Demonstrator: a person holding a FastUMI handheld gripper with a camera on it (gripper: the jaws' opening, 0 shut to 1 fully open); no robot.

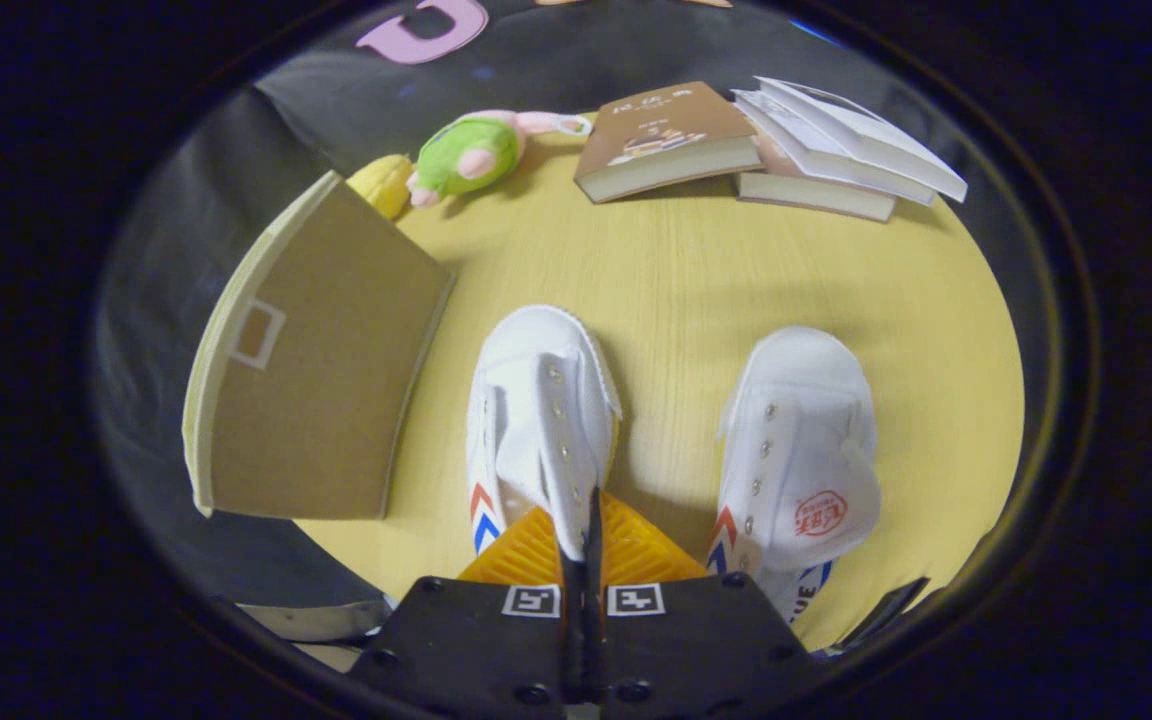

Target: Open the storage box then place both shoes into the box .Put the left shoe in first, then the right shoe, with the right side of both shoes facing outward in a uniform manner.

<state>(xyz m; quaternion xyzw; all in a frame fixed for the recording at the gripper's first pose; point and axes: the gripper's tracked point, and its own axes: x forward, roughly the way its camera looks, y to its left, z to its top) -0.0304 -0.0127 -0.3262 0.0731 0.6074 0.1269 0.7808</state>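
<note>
Two white canvas shoes stand toes away from me on the yellow wooden table [696, 290]. My gripper [584, 515] is shut on the left shoe [541, 420], its fingers pinching the tongue at the shoe's opening. The right shoe [801, 440] sits apart from the fingers, on their right, its tongue folded out with a red stamp showing. The brown cardboard storage box [311, 390] is to the left of the left shoe with its lid raised; its inside is hidden from me.
Beyond the shoes, a brown closed book [666, 140] and a stack of open books [836, 150] lie at the table's far edge. A green and pink plush toy [471, 152] and a yellow object [384, 183] sit behind the box.
</note>
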